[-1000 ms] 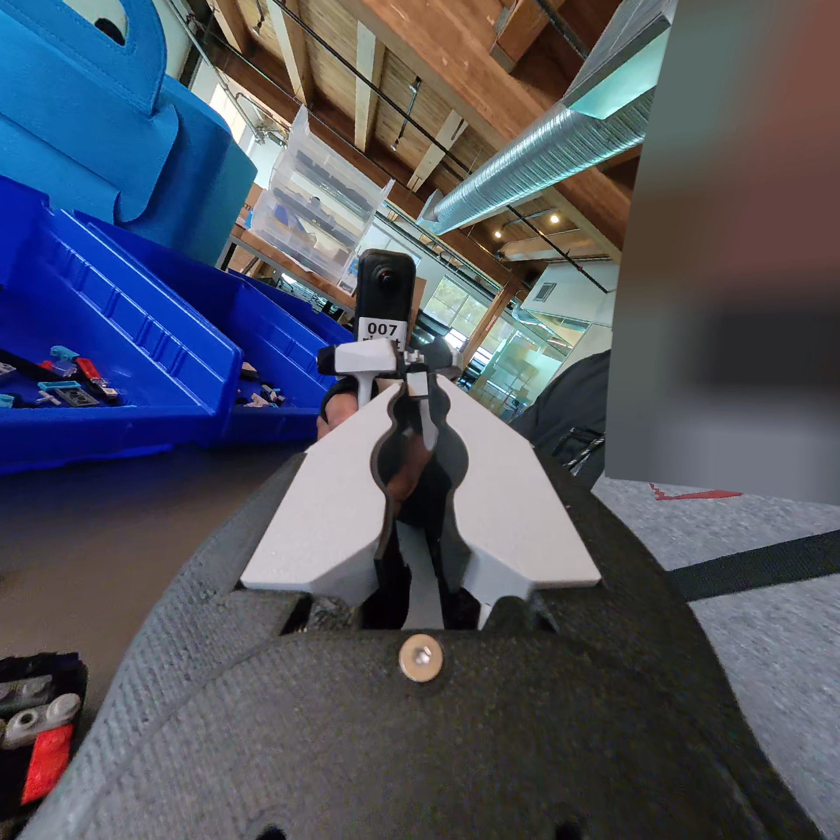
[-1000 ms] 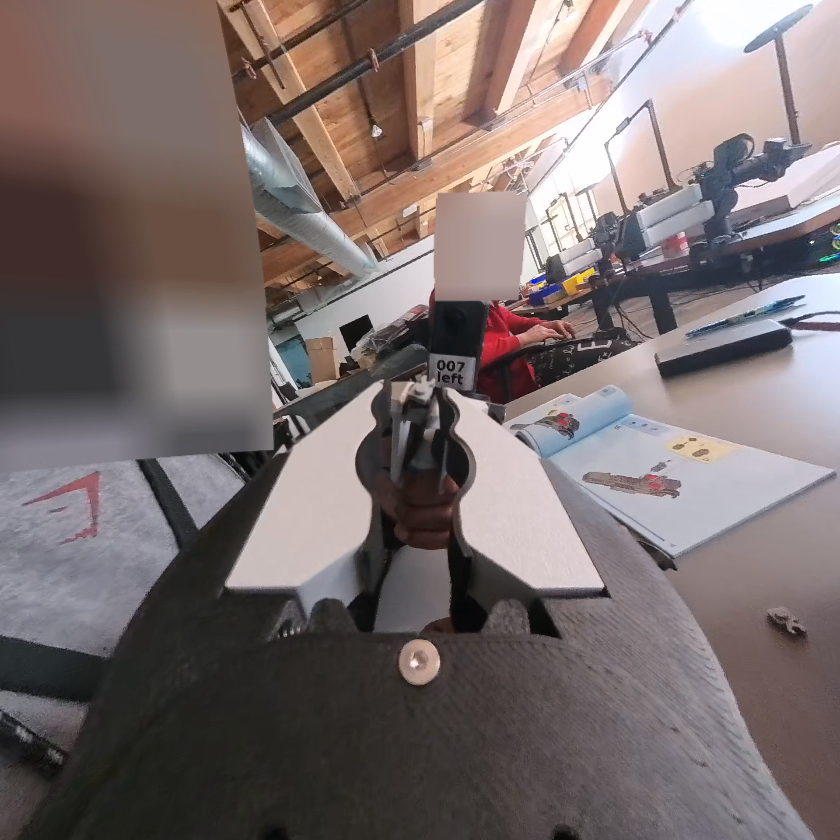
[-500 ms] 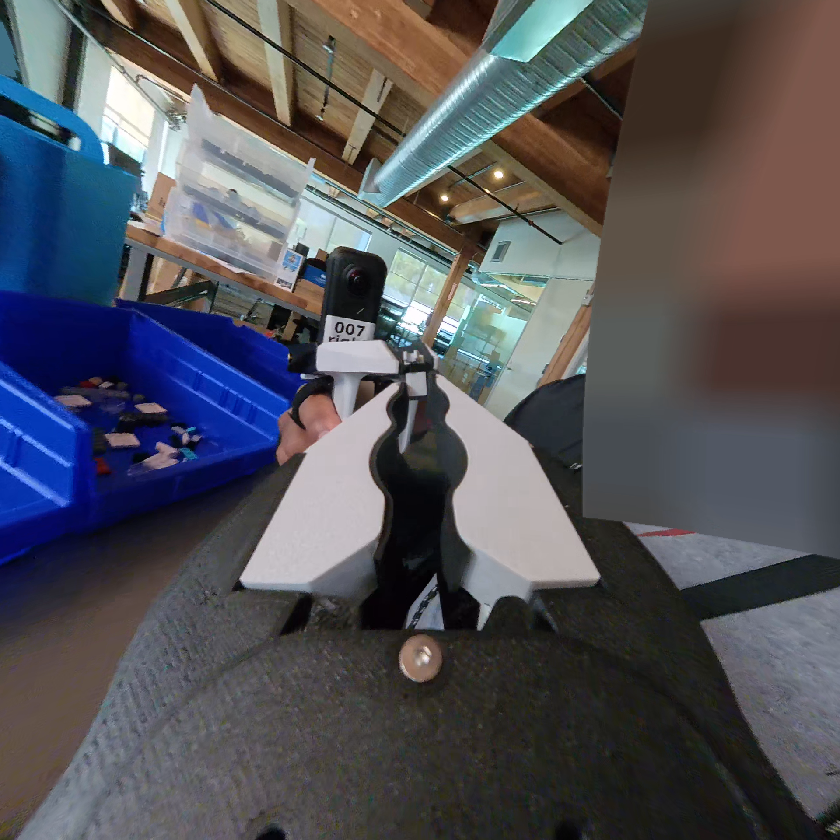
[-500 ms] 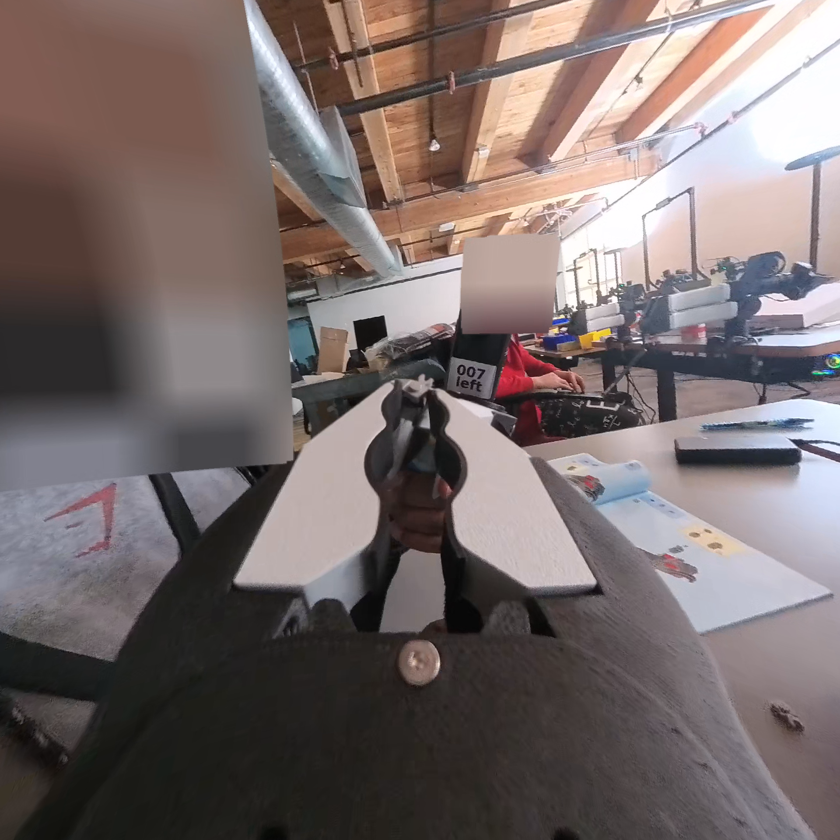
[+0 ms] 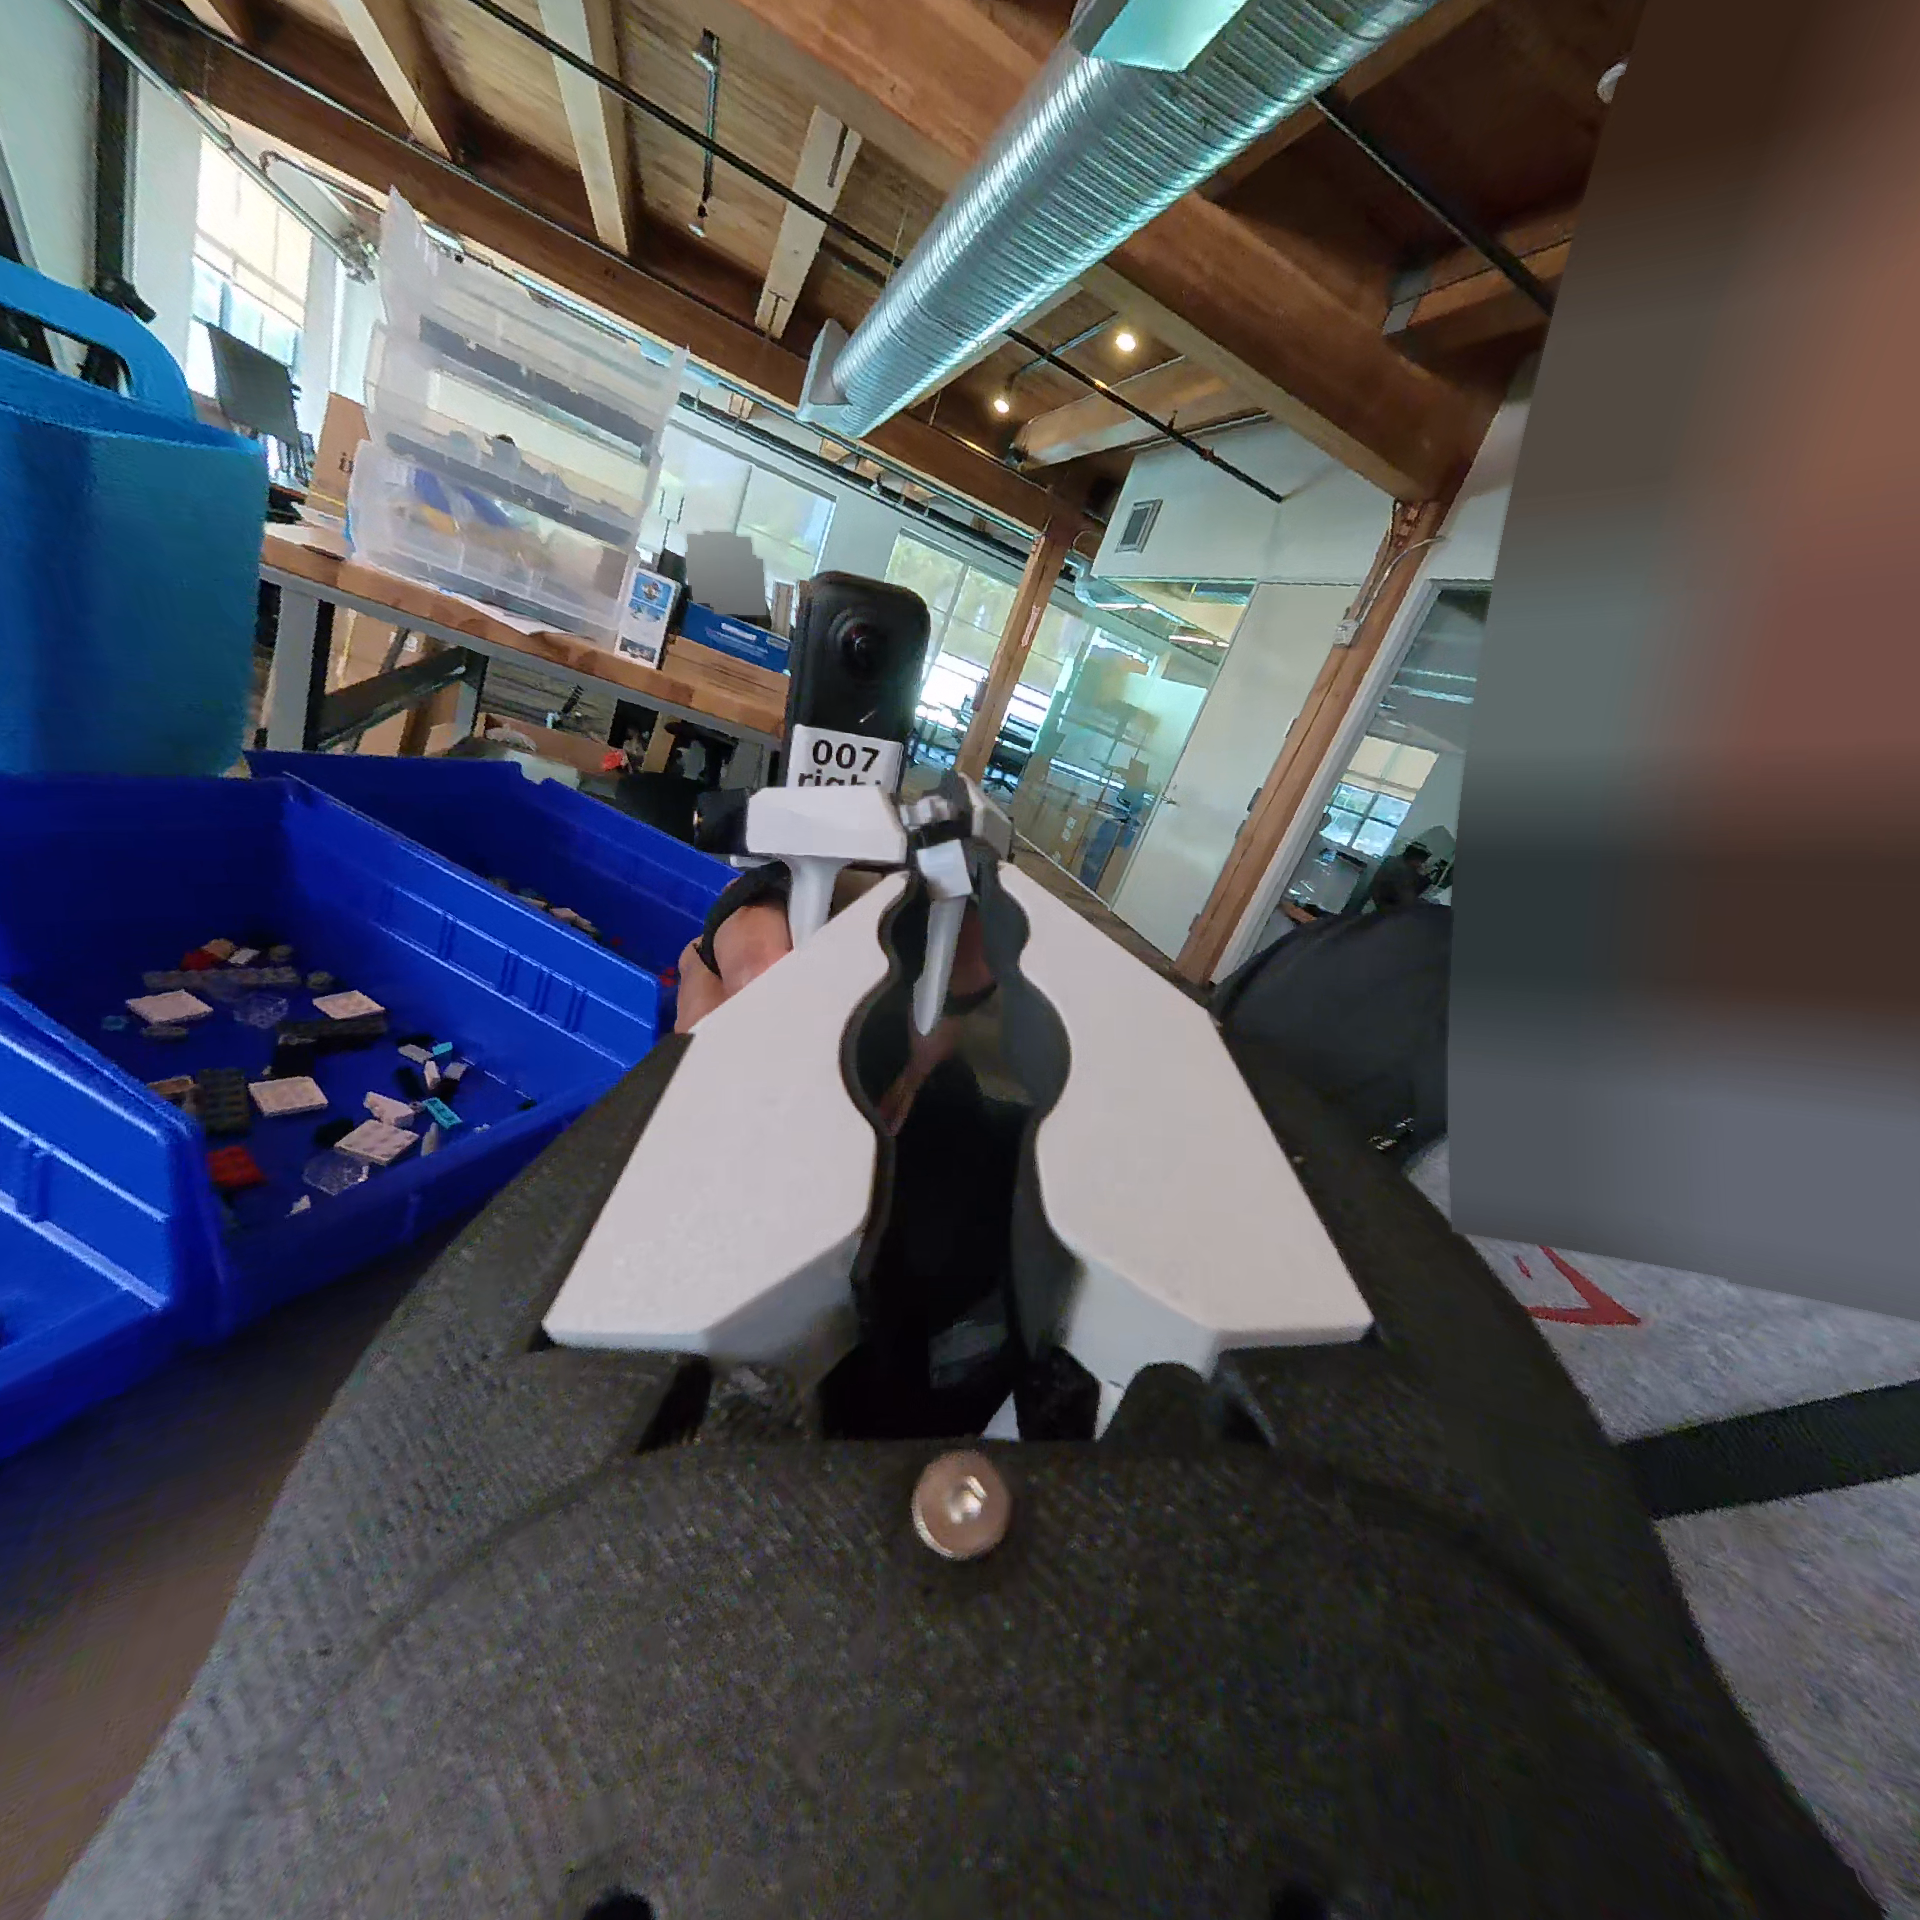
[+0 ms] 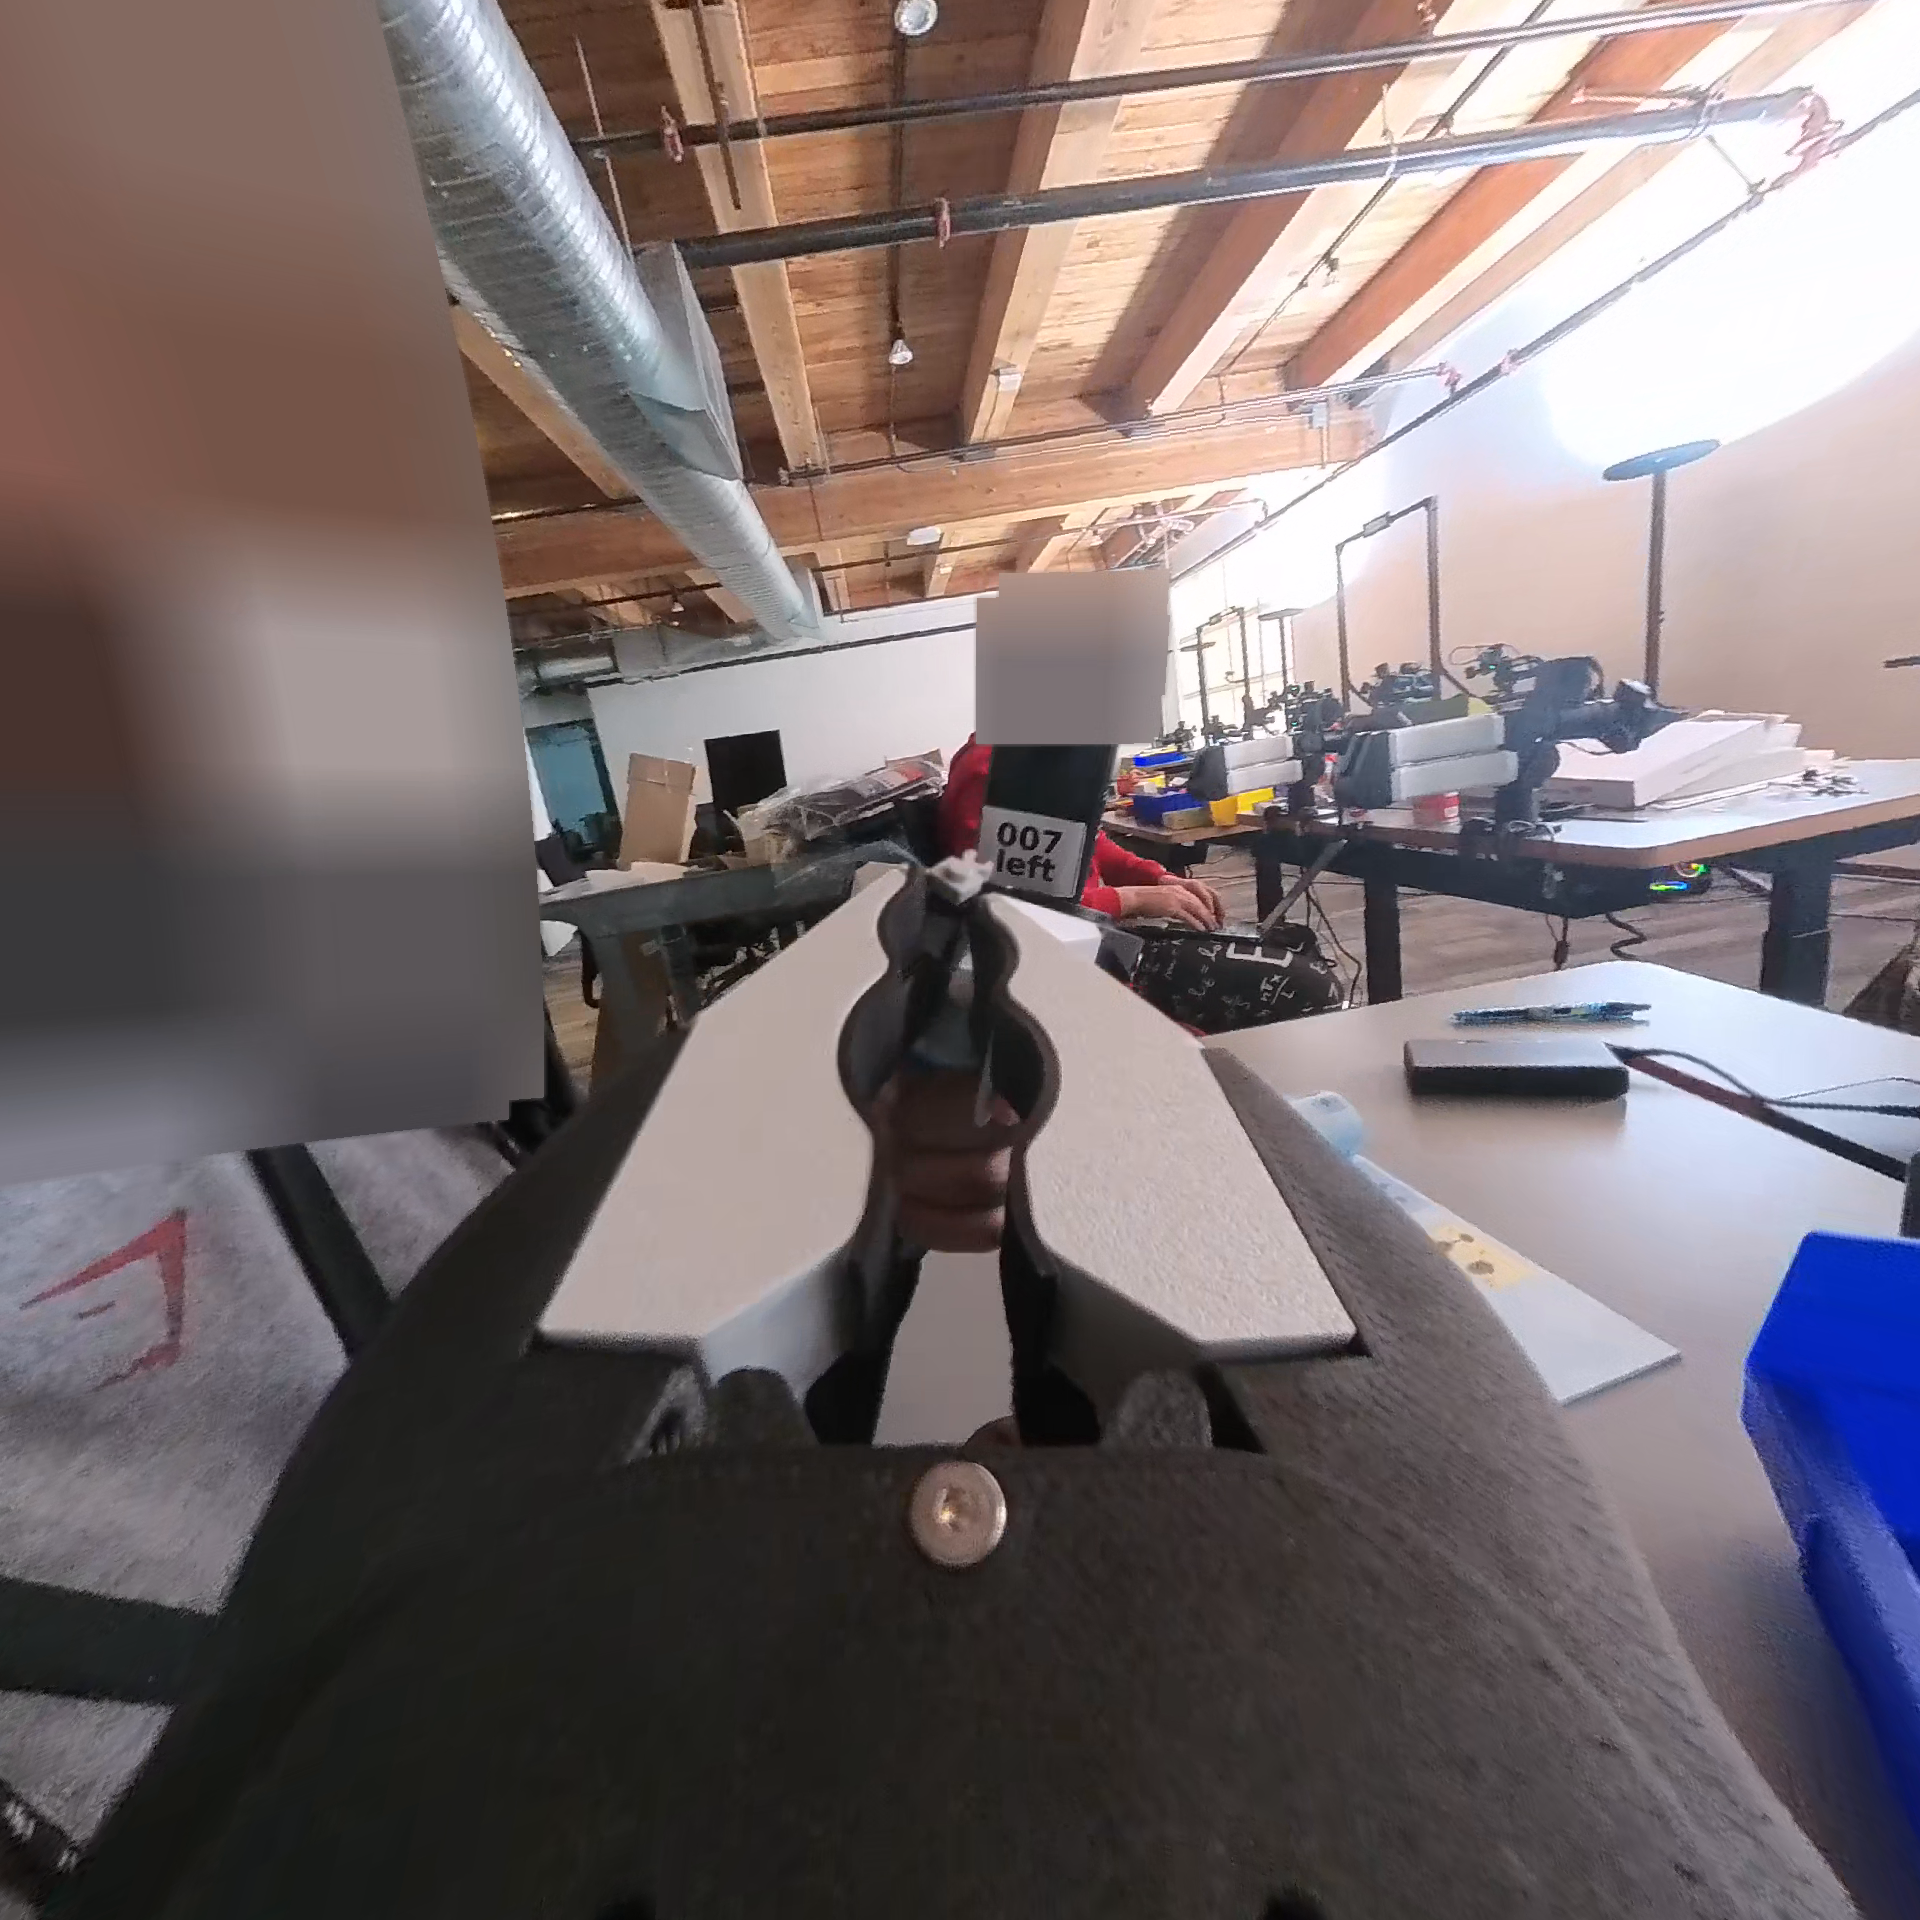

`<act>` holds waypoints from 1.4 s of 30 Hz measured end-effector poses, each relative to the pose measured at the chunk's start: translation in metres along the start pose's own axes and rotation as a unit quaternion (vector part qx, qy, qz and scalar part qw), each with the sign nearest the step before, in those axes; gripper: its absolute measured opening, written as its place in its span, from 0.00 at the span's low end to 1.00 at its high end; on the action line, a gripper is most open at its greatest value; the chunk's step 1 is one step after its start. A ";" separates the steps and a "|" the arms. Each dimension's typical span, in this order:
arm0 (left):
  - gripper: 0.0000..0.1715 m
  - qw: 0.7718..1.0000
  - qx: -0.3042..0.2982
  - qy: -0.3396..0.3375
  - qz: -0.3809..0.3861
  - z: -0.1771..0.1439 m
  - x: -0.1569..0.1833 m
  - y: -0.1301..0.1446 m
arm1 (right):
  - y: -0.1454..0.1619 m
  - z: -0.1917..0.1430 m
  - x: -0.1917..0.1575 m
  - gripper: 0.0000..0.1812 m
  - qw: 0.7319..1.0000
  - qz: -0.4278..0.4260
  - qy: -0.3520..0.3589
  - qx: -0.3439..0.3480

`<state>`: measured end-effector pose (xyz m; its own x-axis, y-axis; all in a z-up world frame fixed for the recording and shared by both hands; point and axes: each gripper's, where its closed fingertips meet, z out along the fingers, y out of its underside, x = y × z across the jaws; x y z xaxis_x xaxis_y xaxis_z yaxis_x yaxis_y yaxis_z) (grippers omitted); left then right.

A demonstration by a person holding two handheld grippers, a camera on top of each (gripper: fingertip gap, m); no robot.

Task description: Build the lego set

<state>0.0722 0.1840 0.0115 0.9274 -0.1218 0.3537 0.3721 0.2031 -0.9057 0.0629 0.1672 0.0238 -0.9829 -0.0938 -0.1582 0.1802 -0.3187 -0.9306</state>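
My two grippers are raised above the table and meet tip to tip. In the left wrist view my left gripper (image 5: pixel 940 868) has its white fingers closed at the tip on a small white and black lego piece (image 5: pixel 943 836). The right gripper's white fingers (image 5: pixel 821 831) and its black camera stand just beyond. In the right wrist view my right gripper (image 6: pixel 954 896) is closed at the tip on the same small white lego piece (image 6: pixel 958 875), with the left gripper's camera right behind it. A hand shows through the gap between the fingers.
Blue bins (image 5: pixel 499 935) with several loose lego pieces (image 5: pixel 301 1081) stand at the left. An open instruction booklet (image 6: pixel 1507 1288), a black box (image 6: pixel 1512 1065), a pen and another blue bin (image 6: pixel 1839 1434) lie on the table at the right. The person's grey shirt (image 6: pixel 125 1309) is close by. The grippers are tip to tip, or close to it.
Both grippers have stayed tip to tip while swinging and tilting upward. In the left view the bins shifted; in the right view the booklet slid down and a blue bin came in at the right.
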 end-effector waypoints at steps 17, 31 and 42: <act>0.08 0.993 0.103 -0.006 -0.059 -0.028 -0.010 -0.028 | -0.006 0.024 0.016 0.04 0.999 -0.040 0.022 0.005; 0.04 0.994 0.105 -0.034 0.003 -0.026 -0.006 -0.030 | -0.009 0.027 0.013 0.05 0.997 -0.072 0.018 0.007; 0.05 0.994 0.091 -0.054 0.028 -0.026 -0.004 -0.028 | -0.008 0.028 0.010 0.05 0.999 -0.039 0.000 0.023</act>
<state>0.0573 0.1533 0.0294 0.9417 -0.0030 0.3366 0.3123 0.3804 -0.8705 0.0530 0.1421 0.0390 -0.9941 -0.0664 -0.0853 0.1039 -0.3672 -0.9243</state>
